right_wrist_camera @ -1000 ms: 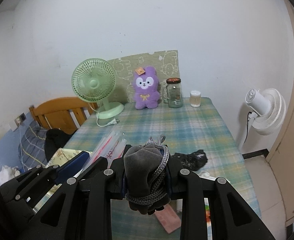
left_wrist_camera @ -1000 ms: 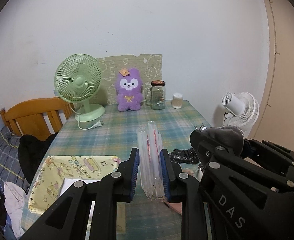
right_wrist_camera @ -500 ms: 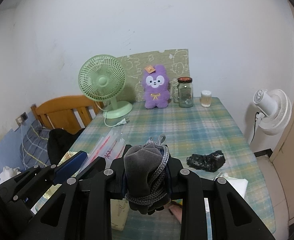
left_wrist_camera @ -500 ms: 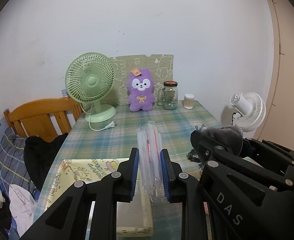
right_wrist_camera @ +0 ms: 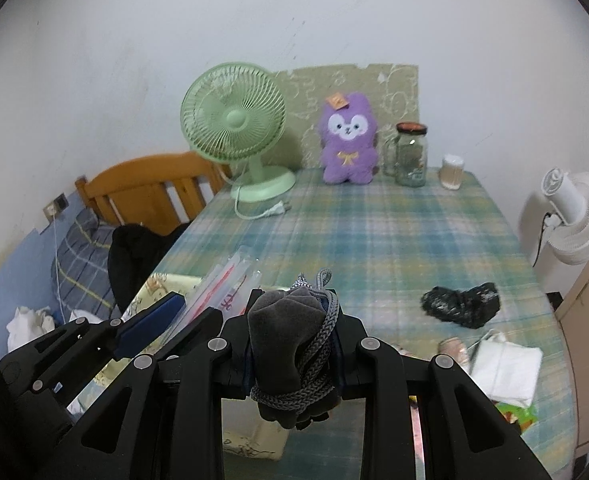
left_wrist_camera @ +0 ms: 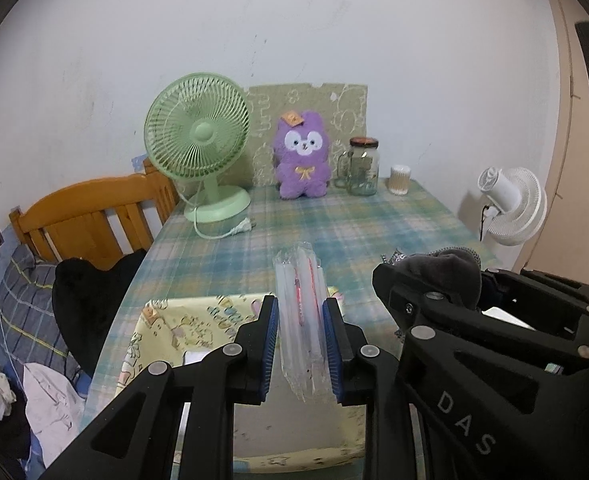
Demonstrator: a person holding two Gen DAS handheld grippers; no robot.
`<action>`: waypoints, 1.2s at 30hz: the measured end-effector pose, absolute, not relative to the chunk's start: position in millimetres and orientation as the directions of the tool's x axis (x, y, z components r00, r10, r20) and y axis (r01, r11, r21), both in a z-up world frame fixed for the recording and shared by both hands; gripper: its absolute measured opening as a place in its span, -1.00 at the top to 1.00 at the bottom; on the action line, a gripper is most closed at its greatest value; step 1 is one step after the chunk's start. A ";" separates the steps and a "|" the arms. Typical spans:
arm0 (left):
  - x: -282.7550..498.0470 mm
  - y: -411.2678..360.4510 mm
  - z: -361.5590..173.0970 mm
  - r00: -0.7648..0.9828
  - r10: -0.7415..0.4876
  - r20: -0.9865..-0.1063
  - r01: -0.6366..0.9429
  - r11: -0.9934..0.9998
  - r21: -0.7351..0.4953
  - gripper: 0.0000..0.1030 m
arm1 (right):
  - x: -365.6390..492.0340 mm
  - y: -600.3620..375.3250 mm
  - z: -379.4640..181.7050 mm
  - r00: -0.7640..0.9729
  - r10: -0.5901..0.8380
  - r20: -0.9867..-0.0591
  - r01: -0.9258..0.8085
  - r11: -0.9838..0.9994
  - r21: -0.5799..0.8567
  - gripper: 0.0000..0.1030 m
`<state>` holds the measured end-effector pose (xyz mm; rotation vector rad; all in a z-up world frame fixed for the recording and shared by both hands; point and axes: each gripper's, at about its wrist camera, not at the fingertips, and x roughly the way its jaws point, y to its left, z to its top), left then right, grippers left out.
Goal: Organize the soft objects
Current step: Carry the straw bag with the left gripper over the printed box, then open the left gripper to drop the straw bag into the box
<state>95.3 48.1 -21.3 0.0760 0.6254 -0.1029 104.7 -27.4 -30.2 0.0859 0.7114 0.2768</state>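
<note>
Left wrist view: left gripper (left_wrist_camera: 300, 344) clamps clear plastic packet (left_wrist_camera: 300, 300); right gripper (right_wrist_camera: 294, 356) pinches grey drawstring pouch (right_wrist_camera: 290, 332). Carry step, likely. Next: lower both into yellow fabric bin (left_wrist_camera: 174, 320) at table's near-left corner.

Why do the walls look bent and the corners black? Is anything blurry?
Left wrist view: fisheye lens curves the wall, dark rim in the corners, green fan sharp. Right wrist view: same bending; white fan and white cloth slightly smeared; lighting soft, no glare.
</note>
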 end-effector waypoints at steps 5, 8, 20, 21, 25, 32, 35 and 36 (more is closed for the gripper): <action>104.9 61.5 -36.7 0.784 -0.050 -0.619 0.098 0.994 0.044 0.55 | 112.6 -12.7 -40.3 0.701 0.287 -0.653 -0.240 0.957 0.164 0.39; 110.9 69.3 -45.6 0.770 -0.037 -0.637 0.086 0.995 0.046 0.55 | 117.7 -5.5 -46.9 0.688 0.293 -0.665 -0.247 0.955 0.165 0.39; 125.2 98.9 -73.1 0.714 0.002 -0.700 0.036 0.999 0.039 0.32 | 136.6 27.0 -78.9 0.626 0.328 -0.708 -0.283 0.941 0.185 0.39; 127.4 101.4 -76.0 0.708 0.005 -0.707 0.028 0.999 0.036 0.27 | 138.0 30.3 -82.7 0.618 0.326 -0.715 -0.286 0.941 0.182 0.39; 131.8 105.8 -85.2 0.686 -0.014 -0.727 0.031 0.999 0.009 0.07 | 142.5 37.6 -95.3 0.600 0.303 -0.741 -0.287 0.945 0.155 0.39; 131.6 100.9 -93.3 0.670 -0.064 -0.740 0.060 0.998 -0.032 -0.49 | 149.2 37.0 -104.6 0.606 0.231 -0.761 -0.267 0.960 0.078 0.35; 134.2 98.4 -95.5 0.664 -0.071 -0.744 0.065 0.997 -0.037 -0.53 | 150.5 35.3 -106.0 0.612 0.208 -0.763 -0.264 0.963 0.052 0.33; 135.9 98.1 -96.0 0.662 -0.077 -0.746 0.067 0.997 -0.043 -0.53 | 151.2 34.6 -105.9 0.612 0.204 -0.764 -0.262 0.964 0.048 0.33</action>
